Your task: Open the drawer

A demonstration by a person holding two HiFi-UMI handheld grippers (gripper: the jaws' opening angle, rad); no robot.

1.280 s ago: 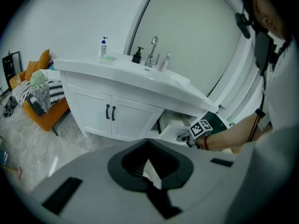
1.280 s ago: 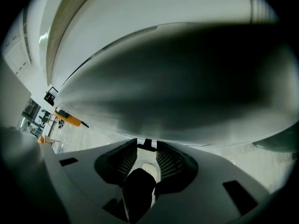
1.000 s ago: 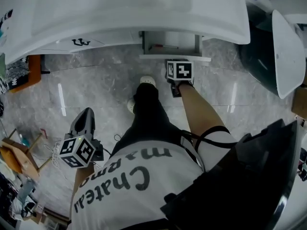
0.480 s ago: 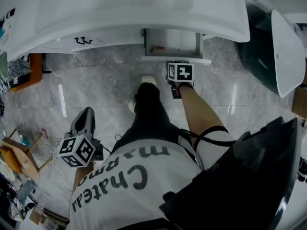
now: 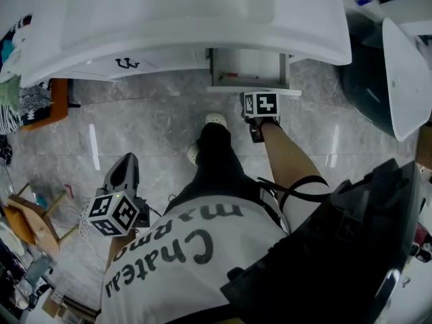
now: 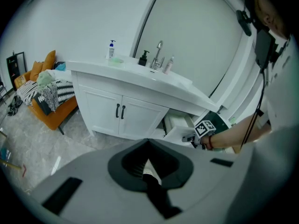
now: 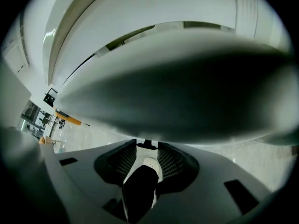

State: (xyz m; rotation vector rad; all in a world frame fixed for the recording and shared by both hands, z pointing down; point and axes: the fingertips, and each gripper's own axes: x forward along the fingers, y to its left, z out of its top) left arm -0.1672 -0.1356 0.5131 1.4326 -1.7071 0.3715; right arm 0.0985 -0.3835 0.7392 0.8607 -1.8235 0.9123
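The counter [image 5: 202,19] is plain white, and so are the cabinet [image 6: 105,115] under it and the drawer [image 5: 248,90]. The two cabinet handles [image 6: 120,111] are black. The floor [image 5: 148,123] is grey with pale marbled veining. My left gripper [image 5: 127,159] is grey, its cube patterned in black and white squares. My T-shirt [image 5: 182,248] is white with black lettering, my trousers [image 5: 219,164] black, my shoes [image 5: 216,119] white. The sofa [image 6: 58,115] is orange, the blanket [image 6: 53,94] on it black-and-white patterned.
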